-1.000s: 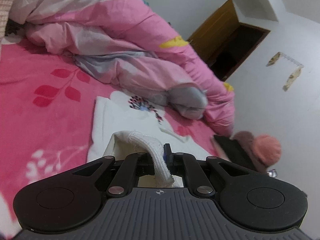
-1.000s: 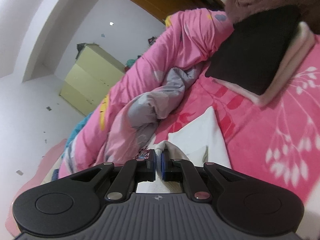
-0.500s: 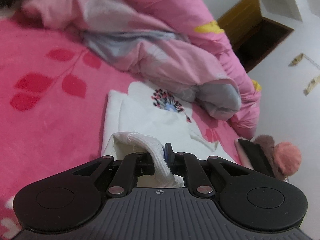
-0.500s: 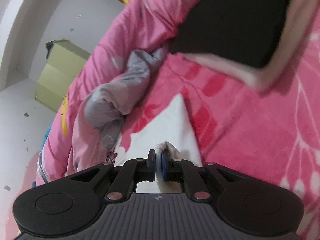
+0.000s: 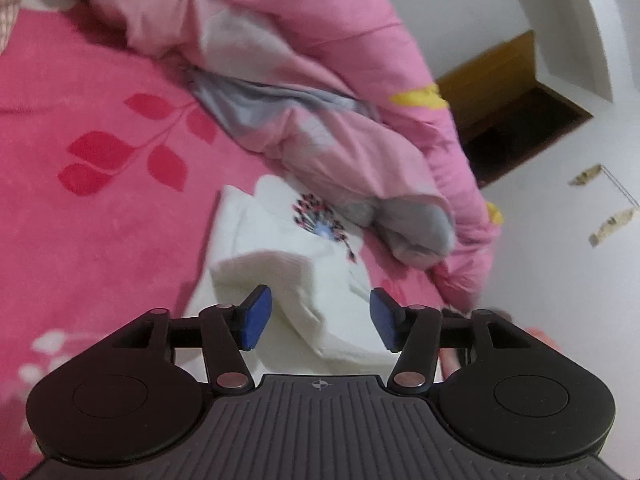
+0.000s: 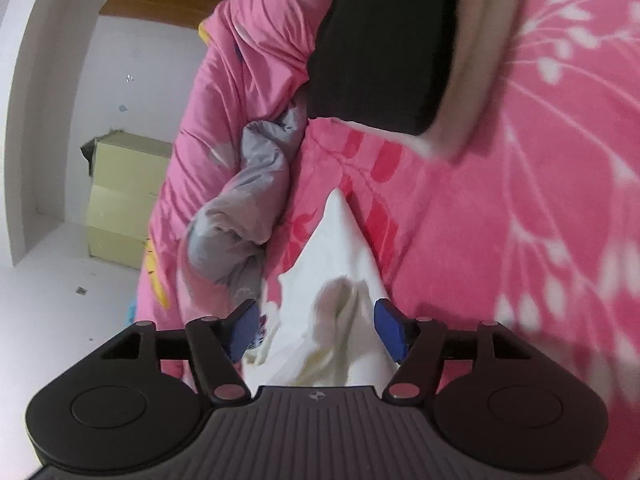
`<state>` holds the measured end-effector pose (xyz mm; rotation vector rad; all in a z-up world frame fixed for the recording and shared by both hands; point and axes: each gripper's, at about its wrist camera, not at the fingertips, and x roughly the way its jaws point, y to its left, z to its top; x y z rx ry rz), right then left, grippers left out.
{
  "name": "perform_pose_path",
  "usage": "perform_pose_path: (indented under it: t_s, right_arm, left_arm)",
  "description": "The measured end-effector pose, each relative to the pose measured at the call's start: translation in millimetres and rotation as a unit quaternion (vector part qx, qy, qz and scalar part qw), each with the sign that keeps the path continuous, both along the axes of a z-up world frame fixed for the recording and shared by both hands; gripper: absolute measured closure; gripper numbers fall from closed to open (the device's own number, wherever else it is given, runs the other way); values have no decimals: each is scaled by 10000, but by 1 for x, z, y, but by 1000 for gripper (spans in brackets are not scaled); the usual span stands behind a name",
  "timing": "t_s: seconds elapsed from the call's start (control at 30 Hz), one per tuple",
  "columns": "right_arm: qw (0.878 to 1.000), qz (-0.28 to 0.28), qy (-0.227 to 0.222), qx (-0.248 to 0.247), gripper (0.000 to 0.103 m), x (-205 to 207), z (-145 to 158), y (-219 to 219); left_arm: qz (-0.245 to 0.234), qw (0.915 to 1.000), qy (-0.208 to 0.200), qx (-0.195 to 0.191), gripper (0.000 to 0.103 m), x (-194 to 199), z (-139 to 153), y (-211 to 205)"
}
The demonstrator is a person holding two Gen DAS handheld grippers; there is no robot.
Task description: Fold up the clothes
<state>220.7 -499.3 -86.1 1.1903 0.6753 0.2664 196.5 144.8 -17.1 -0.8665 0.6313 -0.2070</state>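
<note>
A white garment (image 5: 296,248) with a small dark printed motif lies partly folded on the pink bed cover (image 5: 80,200). My left gripper (image 5: 318,320) is open, its blue pads on either side of a folded-over white edge, holding nothing. In the right wrist view the same white garment (image 6: 340,264) runs to a point away from me. My right gripper (image 6: 316,330) is open just above a bunched fold of it, holding nothing.
A crumpled pink and grey duvet (image 5: 320,92) lies just behind the garment; it also shows in the right wrist view (image 6: 248,160). A folded black cloth on a pale stack (image 6: 384,40) lies beyond the garment. A yellow-green cabinet (image 6: 120,200) stands by the wall.
Both grippers were shut on the white garment and have opened, letting it go. The released edges now lie on the folded garment.
</note>
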Motion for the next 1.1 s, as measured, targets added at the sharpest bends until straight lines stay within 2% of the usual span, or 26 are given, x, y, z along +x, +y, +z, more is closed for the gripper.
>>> perform_pose_path:
  t_s: [0.07, 0.13, 0.33, 0.37, 0.4, 0.43, 0.5, 0.6, 0.73, 0.8, 0.9, 1.1]
  right_arm:
    - [10000, -49, -56, 60, 35, -18, 4, -2]
    - [9998, -101, -147, -37, 26, -39, 9, 1]
    - [9951, -185, -370, -897, 20, -106, 31, 26]
    - [9937, -168, -452, -1014, 18, -117, 36, 33]
    - [9920, -146, -531, -1133, 14, -128, 40, 39]
    - [9902, -97, -594, -1260, 9, -136, 44, 47]
    - [9854, 59, -721, -1539, 6, -149, 52, 64]
    - [9753, 354, -910, -1983, 3, -162, 64, 92]
    - [9528, 608, -1082, -2770, 1, -170, 77, 131]
    - [9380, 613, -1073, -3239, 0, -173, 78, 149]
    - [9219, 616, -973, -3699, 0, -174, 72, 167]
    - [9063, 579, -696, -4129, 0, -177, 56, 183]
  left_arm:
    - [-134, 9997, -39, 191, 43, -14, 14, -7]
    - [-288, 9986, -31, 453, 35, -31, 27, -18]
    - [-665, 9881, 96, 1385, 18, -83, 42, -55]
    - [-662, 9864, 61, 1505, 12, -92, 41, -60]
    - [-658, 9845, 25, 1625, 6, -100, 40, -64]
    - [-655, 9825, -10, 1744, 4, -109, 39, -69]
    - [-646, 9782, -76, 1974, 1, -126, 37, -77]
    - [-582, 9762, -38, 2088, 0, -136, 29, -86]
    - [-465, 9720, 133, 2297, 0, -144, 18, -99]
    - [-405, 9680, 244, 2463, 0, -145, 14, -103]
    - [-356, 9642, 340, 2605, 0, -145, 7, -108]
    - [-295, 9586, 469, 2795, 0, -143, -7, -114]
